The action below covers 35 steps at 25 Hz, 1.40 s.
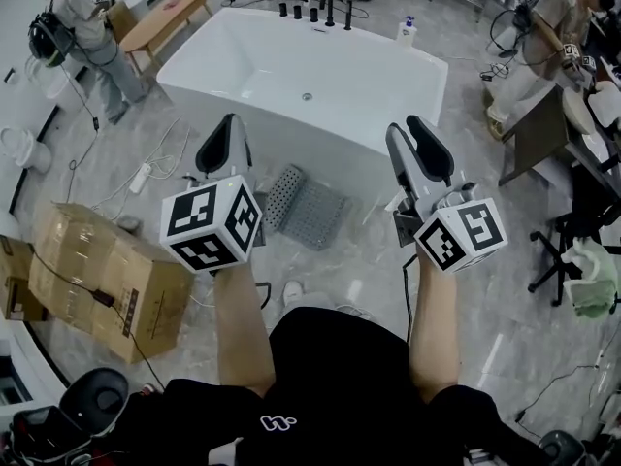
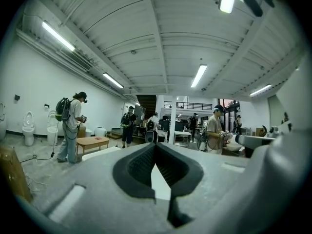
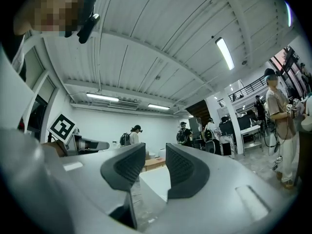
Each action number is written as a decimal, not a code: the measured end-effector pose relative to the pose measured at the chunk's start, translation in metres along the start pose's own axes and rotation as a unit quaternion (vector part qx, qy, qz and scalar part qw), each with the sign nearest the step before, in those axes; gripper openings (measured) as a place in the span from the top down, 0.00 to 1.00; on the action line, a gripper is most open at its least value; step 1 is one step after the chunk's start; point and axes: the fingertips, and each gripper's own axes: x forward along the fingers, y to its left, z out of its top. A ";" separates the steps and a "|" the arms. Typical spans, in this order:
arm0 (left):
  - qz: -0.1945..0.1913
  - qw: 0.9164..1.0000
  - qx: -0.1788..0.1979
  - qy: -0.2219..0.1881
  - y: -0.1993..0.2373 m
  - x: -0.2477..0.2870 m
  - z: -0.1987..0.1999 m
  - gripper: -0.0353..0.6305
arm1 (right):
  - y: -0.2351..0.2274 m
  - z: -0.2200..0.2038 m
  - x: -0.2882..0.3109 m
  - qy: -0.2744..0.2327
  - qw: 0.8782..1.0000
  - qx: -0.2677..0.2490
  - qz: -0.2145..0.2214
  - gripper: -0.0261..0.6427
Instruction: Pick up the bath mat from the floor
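The grey bath mat [image 1: 307, 208] lies flat on the tiled floor against the near side of the white bathtub [image 1: 243, 61], one corner tilted up on the left. Both grippers are held up in front of me, above the floor and apart from the mat. My left gripper [image 1: 228, 126] is to the mat's left with its jaws pressed together and nothing in them; in the left gripper view its pads [image 2: 155, 149] meet at the tips. My right gripper [image 1: 406, 128] is to the mat's right, with a narrow gap between its pads [image 3: 156, 155] and nothing in that gap.
A cardboard box [image 1: 102, 280] stands at my left with cables around it. A wooden bench [image 1: 167, 16] and a person [image 1: 87, 32] are at the far left. A dark panel [image 1: 537, 136] and another person [image 1: 548, 27] are at the right.
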 end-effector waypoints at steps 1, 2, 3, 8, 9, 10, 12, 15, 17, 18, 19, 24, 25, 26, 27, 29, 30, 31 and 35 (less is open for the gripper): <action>-0.004 1.000 -0.001 0.002 0.007 0.004 -0.001 0.95 | 0.004 -0.003 0.008 0.002 1.000 0.000 -0.003 0.78; -0.009 1.000 -0.002 0.004 0.015 0.008 -0.001 0.95 | 0.007 -0.006 0.015 0.003 1.000 0.001 -0.006 0.78; -0.013 1.000 -0.003 0.006 0.023 0.013 -0.001 0.95 | 0.011 -0.008 0.023 0.004 1.000 0.002 -0.009 0.78; -0.029 0.999 -0.003 0.022 0.068 0.025 -0.007 0.95 | 0.037 -0.028 0.061 0.012 1.000 0.010 -0.025 0.78; -0.031 0.999 -0.003 0.025 0.077 0.026 -0.009 0.95 | 0.043 -0.032 0.067 0.013 0.999 0.013 -0.028 0.77; -0.034 0.999 -0.004 0.028 0.085 0.026 -0.012 0.95 | 0.048 -0.036 0.073 0.013 0.999 0.015 -0.031 0.77; -0.041 0.999 -0.006 0.032 0.097 0.027 -0.017 0.95 | 0.059 -0.042 0.081 0.014 0.999 0.016 -0.036 0.77; -0.048 0.998 -0.013 0.032 0.113 0.026 -0.020 0.95 | 0.069 -0.050 0.091 0.024 0.999 0.009 -0.041 0.77; -0.044 0.998 -0.025 0.026 0.123 0.028 -0.016 0.95 | 0.071 -0.052 0.096 0.035 0.999 0.001 -0.042 0.77; -0.042 0.998 -0.030 0.024 0.125 0.029 -0.015 0.95 | 0.071 -0.052 0.097 0.040 0.998 -0.002 -0.043 0.76; -0.041 0.998 -0.035 0.023 0.126 0.030 -0.014 0.95 | 0.069 -0.052 0.097 0.045 0.998 -0.005 -0.045 0.76; -0.044 0.998 -0.041 0.026 0.125 0.032 -0.022 0.95 | 0.063 -0.057 0.095 0.050 0.997 -0.003 -0.052 0.76; -0.044 0.998 -0.040 0.031 0.123 0.033 -0.025 0.95 | 0.060 -0.059 0.095 0.051 0.997 0.001 -0.053 0.76; -0.043 0.998 -0.038 0.037 0.120 0.034 -0.028 0.95 | 0.056 -0.061 0.095 0.053 0.997 0.006 -0.053 0.76; -0.040 0.998 -0.037 0.041 0.118 0.037 -0.031 0.95 | 0.052 -0.063 0.095 0.055 0.997 0.009 -0.051 0.76; -0.033 0.998 -0.033 0.047 0.116 0.042 -0.035 0.95 | 0.046 -0.069 0.098 0.056 0.997 0.015 -0.043 0.76; -0.029 0.998 -0.029 0.048 0.116 0.045 -0.035 0.95 | 0.043 -0.072 0.102 0.053 0.998 0.019 -0.040 0.76; -0.025 0.998 -0.023 0.049 0.117 0.049 -0.034 0.95 | 0.040 -0.073 0.106 0.049 0.998 0.024 -0.037 0.76; -0.017 0.999 -0.002 0.045 0.109 0.072 -0.021 0.95 | 0.015 -0.065 0.120 0.030 0.999 0.035 -0.029 0.76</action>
